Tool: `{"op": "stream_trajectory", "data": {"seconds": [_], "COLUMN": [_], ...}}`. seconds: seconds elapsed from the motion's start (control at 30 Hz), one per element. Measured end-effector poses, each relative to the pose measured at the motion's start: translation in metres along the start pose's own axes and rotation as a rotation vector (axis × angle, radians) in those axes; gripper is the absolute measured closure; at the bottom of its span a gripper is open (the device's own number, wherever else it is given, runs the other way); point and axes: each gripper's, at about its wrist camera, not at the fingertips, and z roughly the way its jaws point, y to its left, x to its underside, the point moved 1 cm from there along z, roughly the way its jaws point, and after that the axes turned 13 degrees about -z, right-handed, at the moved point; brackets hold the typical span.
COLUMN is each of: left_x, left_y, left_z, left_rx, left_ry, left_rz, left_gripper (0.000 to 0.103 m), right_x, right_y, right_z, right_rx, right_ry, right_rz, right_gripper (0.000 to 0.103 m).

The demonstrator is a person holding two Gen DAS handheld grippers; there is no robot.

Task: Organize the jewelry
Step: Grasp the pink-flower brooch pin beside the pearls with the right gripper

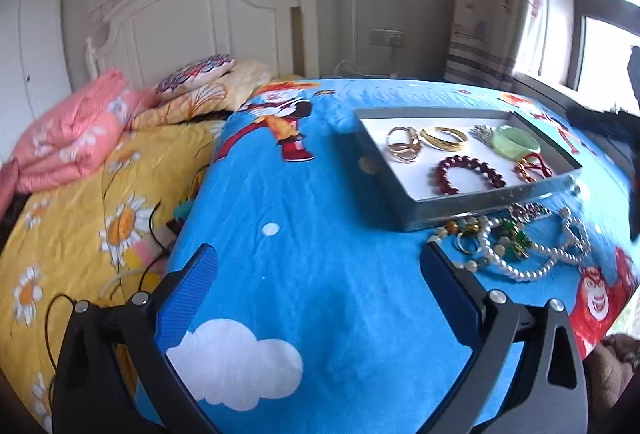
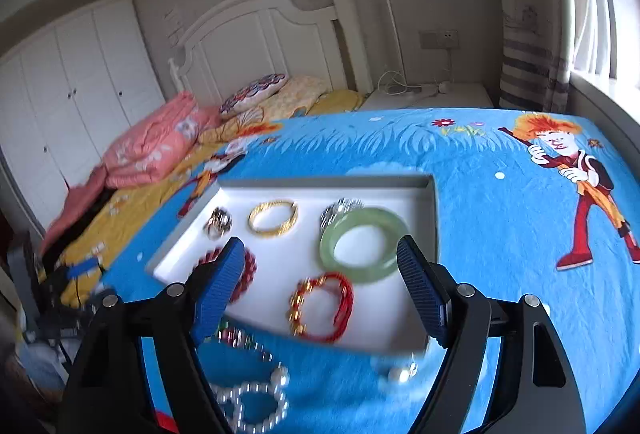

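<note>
A grey tray (image 1: 412,203) (image 2: 320,181) with a white floor lies on the blue bedspread. In it are a gold bangle (image 2: 273,221) (image 1: 444,137), a jade bangle (image 2: 365,244) (image 1: 516,143), a red string bracelet (image 2: 324,306) (image 1: 534,165), a dark red bead bracelet (image 1: 468,175) (image 2: 248,268), gold rings (image 1: 404,147) and a silver piece (image 2: 340,209). A loose heap with a pearl necklace (image 1: 536,258) (image 2: 248,406) lies in front of the tray. My left gripper (image 1: 320,262) is open and empty, left of the heap. My right gripper (image 2: 320,258) is open and empty above the tray's near half.
The blue cartoon bedspread (image 1: 320,234) covers the bed's right part. A yellow flowered sheet (image 1: 80,213), a pink quilt (image 1: 68,141) and pillows (image 1: 200,81) lie to the left. A white headboard (image 2: 260,33), wardrobe (image 2: 68,93) and window (image 1: 600,33) stand behind.
</note>
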Motion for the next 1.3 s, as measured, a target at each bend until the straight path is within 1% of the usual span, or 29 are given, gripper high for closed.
{"op": "stream_trajectory", "data": {"seconds": [0.07, 0.17, 0.3, 0.4, 0.47, 0.53, 0.6, 0.7, 0.77, 0.9, 1.0, 1.1, 1.2, 1.27, 1.3], "left_x": [-0.002, -0.007, -0.011, -0.009, -0.007, -0.008, -0.006, -0.006, -0.007, -0.007, -0.005, -0.002, 0.003, 0.007, 0.008], "left_y": [0.001, -0.004, -0.013, -0.016, -0.018, -0.019, -0.019, -0.018, -0.018, -0.019, -0.021, -0.030, -0.042, -0.051, -0.054], "left_z": [0.000, 0.000, 0.007, 0.016, 0.021, 0.019, 0.020, 0.021, 0.024, 0.027, 0.027, 0.027, 0.030, 0.034, 0.035], "left_rx": [0.003, 0.011, 0.002, 0.009, 0.009, 0.022, 0.033, 0.050, 0.062, 0.076, 0.079, 0.071, 0.073, 0.079, 0.077], "left_ry": [-0.005, -0.017, -0.017, 0.005, 0.022, 0.011, 0.023, 0.025, 0.047, 0.065, 0.071, 0.086, 0.124, 0.157, 0.164], "left_rz": [-0.017, -0.023, -0.020, -0.022, -0.010, -0.004, 0.002, 0.001, -0.001, 0.009, 0.027, 0.085, 0.136, 0.158, 0.166], "left_gripper": [0.003, 0.003, 0.003, 0.003, 0.003, 0.003, 0.003, 0.003, 0.003, 0.003, 0.003, 0.003, 0.003, 0.003, 0.003], "right_x": [0.006, 0.014, 0.021, 0.027, 0.033, 0.036, 0.040, 0.041, 0.040, 0.035, 0.032, 0.029, 0.026, 0.027, 0.028], "right_y": [0.013, 0.030, 0.060, 0.090, 0.103, 0.106, 0.103, 0.092, 0.088, 0.088, 0.094, 0.099, 0.102, 0.105, 0.106], "right_z": [-0.004, -0.002, 0.003, 0.008, 0.016, 0.023, 0.030, 0.031, 0.035, 0.046, 0.056, 0.062, 0.066, 0.066, 0.064], "right_rx": [0.012, 0.014, -0.041, -0.098, -0.106, -0.080, -0.045, -0.051, -0.047, -0.064, -0.107, -0.143, -0.165, -0.174, -0.184], "right_ry": [0.007, 0.050, 0.081, 0.103, 0.140, 0.175, 0.214, 0.235, 0.257, 0.284, 0.315, 0.335, 0.350, 0.350, 0.348], "right_rz": [-0.054, -0.120, -0.190, -0.288, -0.325, -0.342, -0.345, -0.313, -0.325, -0.357, -0.388, -0.428, -0.459, -0.465, -0.465], "right_gripper": [0.028, 0.028, 0.039, 0.047, 0.052, 0.061, 0.061, 0.061, 0.061, 0.061, 0.061, 0.061, 0.061, 0.063, 0.067]}}
